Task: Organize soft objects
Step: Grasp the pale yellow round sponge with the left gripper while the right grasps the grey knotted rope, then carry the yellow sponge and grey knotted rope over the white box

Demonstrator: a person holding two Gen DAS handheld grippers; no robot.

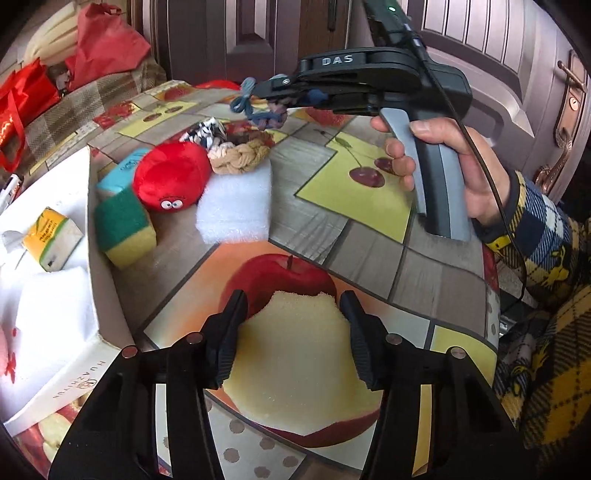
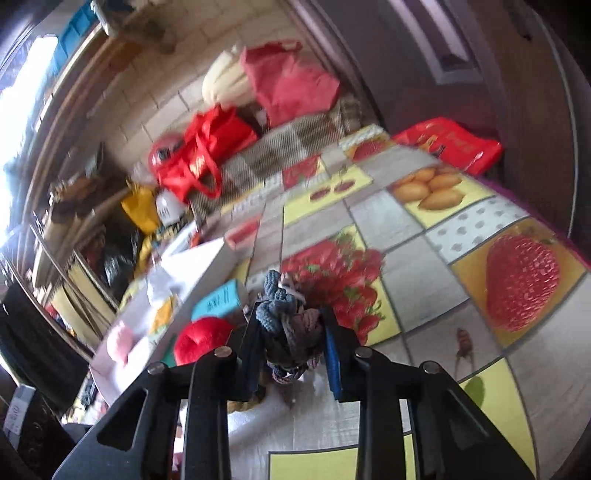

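1. A table covered in a glossy oilcloth printed with fruit squares [image 1: 369,254] fills both views: apples, cherries, strawberries and lemons on grey and yellow panels.
2. Behind the table stand mauve panelled doors [image 1: 491,33] with a bronze handle. Red fabric bags [image 2: 207,147] and a cream cushion are heaped on a checked cloth at the far end.
3. The left gripper [image 1: 291,321] points down at the table, its black jaws pressed against both sides of a pale yellow foam sponge [image 1: 295,362] lying on a printed apple.
4. The right gripper [image 2: 291,325], held in a person's hand [image 1: 458,166] with a yellow and blue checked sleeve, is clenched on a knotted blue and grey rope toy [image 2: 288,317], lifted clear of the table.
5. A white cardboard box [image 1: 94,258] sits at the table's left edge, holding a small yellow packet and white padding.
6. Just beside the box wall lie a green and yellow scouring sponge [image 1: 125,229], a teal block [image 1: 118,173], a red plush toy with googly eyes [image 1: 170,177], a white foam slab [image 1: 232,210], a beige braided rope ring [image 1: 240,155] and a black-and-white striped piece behind it.
7. The right wrist view is blurred; the shelves at its left edge are hard to make out, and the box contents there show only as pink and white shapes.
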